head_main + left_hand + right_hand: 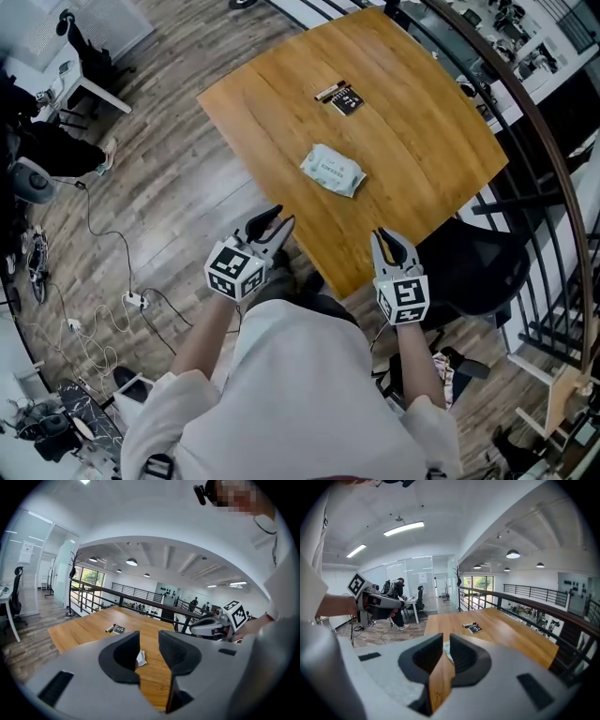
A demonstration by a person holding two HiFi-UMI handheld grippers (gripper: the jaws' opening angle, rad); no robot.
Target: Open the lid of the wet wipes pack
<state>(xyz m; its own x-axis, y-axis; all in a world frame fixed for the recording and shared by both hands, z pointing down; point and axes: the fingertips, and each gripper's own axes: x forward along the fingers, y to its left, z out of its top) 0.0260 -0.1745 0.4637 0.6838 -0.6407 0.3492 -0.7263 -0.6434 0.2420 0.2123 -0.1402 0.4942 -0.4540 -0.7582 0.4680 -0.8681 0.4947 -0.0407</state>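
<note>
Head view. The pack [333,171] lies flat near the centre of the table [422,141], its long axis running from upper left to lower right of the frame. Both grippers hover at the lower table edge, well apart from the pack, which lies up-frame of them. It is up and right of the left gripper [279,221] and up and left of the right gripper [394,246]. The left looks slightly nearer. Each gripper's jaws stand apart and empty, the right pair with the narrower gap. Each gripper view shows the pack through that gap, far ahead. The lid's position is too small to tell.
</note>
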